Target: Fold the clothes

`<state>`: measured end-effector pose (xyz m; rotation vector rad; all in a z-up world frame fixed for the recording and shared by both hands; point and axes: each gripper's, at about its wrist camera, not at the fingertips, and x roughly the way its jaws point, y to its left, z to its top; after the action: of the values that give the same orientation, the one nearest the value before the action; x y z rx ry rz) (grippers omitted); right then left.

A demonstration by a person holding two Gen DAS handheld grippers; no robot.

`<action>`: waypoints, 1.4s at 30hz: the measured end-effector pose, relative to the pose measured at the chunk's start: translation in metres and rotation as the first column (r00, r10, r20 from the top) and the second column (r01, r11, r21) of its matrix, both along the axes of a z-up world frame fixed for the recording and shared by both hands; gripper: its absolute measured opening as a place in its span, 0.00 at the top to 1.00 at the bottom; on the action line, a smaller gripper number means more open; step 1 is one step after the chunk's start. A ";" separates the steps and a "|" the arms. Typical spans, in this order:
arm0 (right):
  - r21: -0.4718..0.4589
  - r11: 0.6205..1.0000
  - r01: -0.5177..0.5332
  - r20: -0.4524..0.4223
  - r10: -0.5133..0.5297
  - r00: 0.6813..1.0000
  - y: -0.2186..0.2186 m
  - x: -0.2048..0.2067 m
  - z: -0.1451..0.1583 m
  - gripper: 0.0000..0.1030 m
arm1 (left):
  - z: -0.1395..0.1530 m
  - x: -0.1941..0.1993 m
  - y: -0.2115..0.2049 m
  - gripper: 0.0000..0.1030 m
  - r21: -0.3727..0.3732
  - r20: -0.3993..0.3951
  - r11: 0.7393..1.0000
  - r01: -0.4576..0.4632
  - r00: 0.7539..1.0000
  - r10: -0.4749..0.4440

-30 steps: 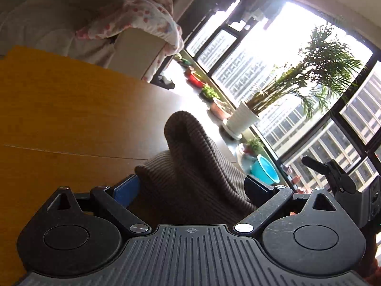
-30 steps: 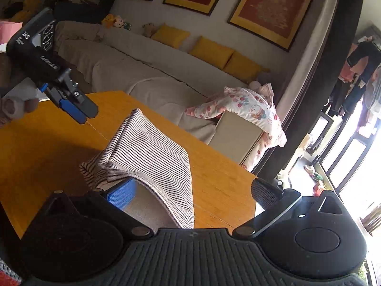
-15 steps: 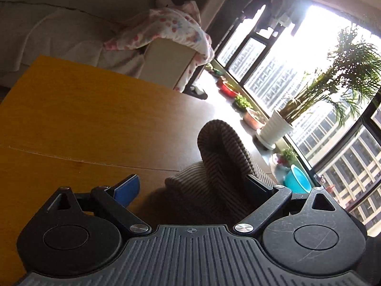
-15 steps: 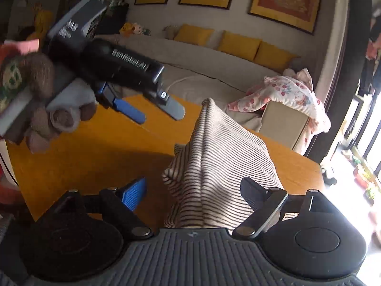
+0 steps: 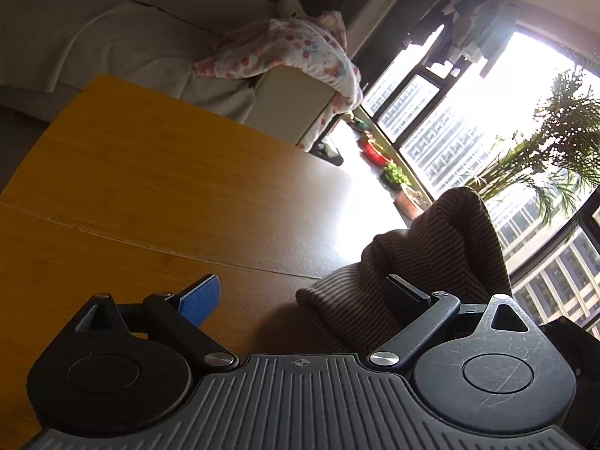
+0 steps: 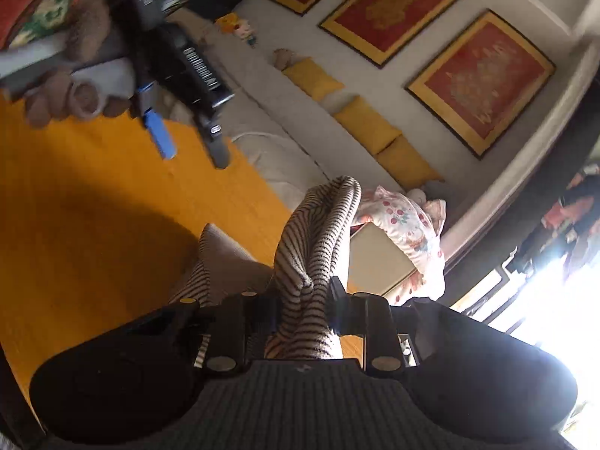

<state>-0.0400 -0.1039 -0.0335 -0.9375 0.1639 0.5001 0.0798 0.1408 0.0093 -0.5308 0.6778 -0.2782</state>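
Ahead of both tools stretched the wooden table (image 5: 157,187), and beyond its far edge a long grey sofa (image 5: 93,37) with a flowered cloth (image 5: 296,52) draped over a pale box-like thing (image 5: 288,105); nothing lay in any container that either view showed. The striped garment (image 6: 315,247) stood bunched on the table just in front of the right gripper (image 6: 300,300), whose jaws were closing with the fabric pinched between them. The left gripper (image 5: 303,296) stayed spread, the garment lying against its right finger and apart from the blue pad (image 5: 200,298) on its left finger. Only the left wrist view showed the bright window (image 5: 468,112) and a potted palm (image 5: 555,150). Only the right wrist view showed three red framed pictures (image 6: 476,78), yellow cushions (image 6: 367,123), and, blurred, what seemed the person's hand (image 6: 75,90) carrying the left tool up to the left.
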 end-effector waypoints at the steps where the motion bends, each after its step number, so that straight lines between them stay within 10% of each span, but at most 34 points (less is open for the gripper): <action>1: -0.051 0.998 -0.025 -0.008 0.025 1.000 0.007 -0.006 -0.010 0.77 | 0.005 -0.001 -0.003 0.06 -0.007 0.020 1.000 0.015 1.000 -0.015; 10: -0.053 0.994 -0.091 -0.073 0.087 0.994 0.048 -0.021 -0.038 0.66 | 0.048 -0.001 -0.063 0.06 -0.108 0.199 0.940 0.323 0.934 -0.298; 16: 0.240 0.966 -0.094 -0.254 0.156 0.955 -0.002 -0.015 0.018 0.02 | -0.011 0.038 -0.071 0.07 -0.106 0.020 0.960 0.261 0.965 -0.260; 25: 0.559 0.784 0.271 -0.518 0.074 0.852 -0.057 0.064 0.029 0.00 | -0.029 0.043 -0.066 0.07 -0.052 0.026 0.961 0.272 0.962 -0.271; 37: 0.499 0.758 0.421 -0.599 -0.050 0.799 -0.033 0.071 -0.009 0.00 | -0.032 0.050 -0.071 0.07 0.014 0.046 0.960 0.281 0.958 -0.282; 42: 0.433 0.821 0.372 -0.563 -0.076 0.823 -0.010 0.053 -0.013 0.00 | -0.035 0.055 -0.069 0.07 0.021 0.061 0.960 0.278 0.958 -0.279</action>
<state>0.0126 -0.1134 -0.0465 -0.2062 0.6051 0.5253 0.1346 0.0720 -0.0253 -0.4119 0.6926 -0.5533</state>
